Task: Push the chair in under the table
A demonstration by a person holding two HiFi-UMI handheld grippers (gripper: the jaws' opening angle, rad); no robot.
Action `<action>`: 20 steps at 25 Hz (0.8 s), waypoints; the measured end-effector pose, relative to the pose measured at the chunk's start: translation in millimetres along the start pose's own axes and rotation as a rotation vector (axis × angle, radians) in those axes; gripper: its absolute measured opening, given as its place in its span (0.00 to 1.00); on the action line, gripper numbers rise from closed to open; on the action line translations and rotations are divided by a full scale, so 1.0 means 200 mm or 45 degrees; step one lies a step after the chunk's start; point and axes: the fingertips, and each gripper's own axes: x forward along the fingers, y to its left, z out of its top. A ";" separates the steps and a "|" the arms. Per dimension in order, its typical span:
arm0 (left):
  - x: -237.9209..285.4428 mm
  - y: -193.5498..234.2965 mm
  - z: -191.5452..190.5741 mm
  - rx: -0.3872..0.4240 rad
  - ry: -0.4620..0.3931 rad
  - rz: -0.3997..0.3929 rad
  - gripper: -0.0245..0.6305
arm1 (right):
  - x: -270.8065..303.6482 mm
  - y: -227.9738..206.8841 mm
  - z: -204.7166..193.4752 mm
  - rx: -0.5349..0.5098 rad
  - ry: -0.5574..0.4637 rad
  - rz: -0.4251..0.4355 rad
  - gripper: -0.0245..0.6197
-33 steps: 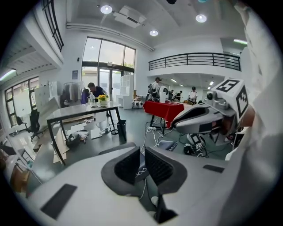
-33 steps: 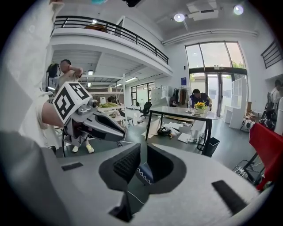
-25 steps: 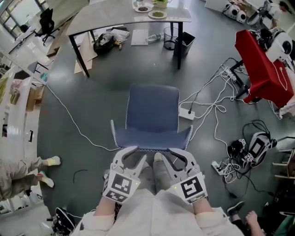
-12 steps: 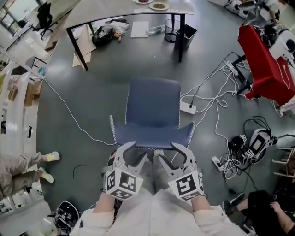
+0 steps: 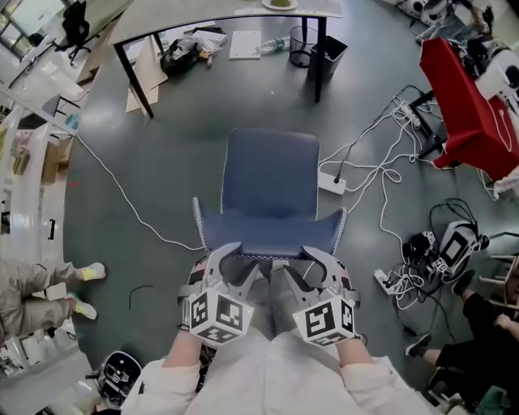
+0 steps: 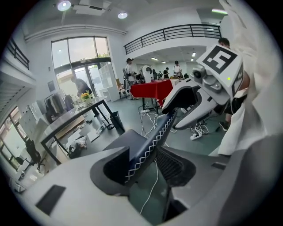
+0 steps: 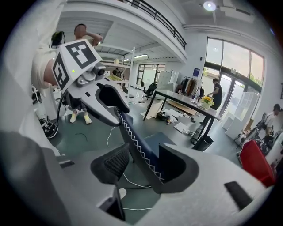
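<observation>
Chair (image 5: 269,174): one, blue, white zigzag stitching on edges | table (image 5: 162,16): one, well apart | left gripper (image 5: 239,263), right gripper (image 5: 298,263): jaws just opening, slack astride backrest (image 6: 152,141) rim

The blue chair (image 5: 269,182) with a white-stitched backrest stands upright, seat toward the grey table (image 5: 195,11), well apart.

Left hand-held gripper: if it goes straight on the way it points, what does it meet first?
The chair backrest. The left hand-held gripper has just been opening its jaws, which now stand open around the backrest's stitched top edge. Going on, that edge probably meets the gripper's throat, though depth is unclear.
</observation>
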 end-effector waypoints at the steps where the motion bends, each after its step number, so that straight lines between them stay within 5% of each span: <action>1: 0.00 0.00 0.00 0.017 0.005 0.003 0.34 | 0.00 -0.01 0.00 -0.016 0.010 -0.015 0.32; 3: 0.01 0.00 0.00 0.039 0.012 0.009 0.33 | 0.00 -0.02 0.00 -0.033 0.022 -0.036 0.25; 20: 0.06 0.01 0.03 0.008 -0.019 -0.069 0.32 | 0.02 -0.06 0.00 -0.013 0.021 -0.085 0.25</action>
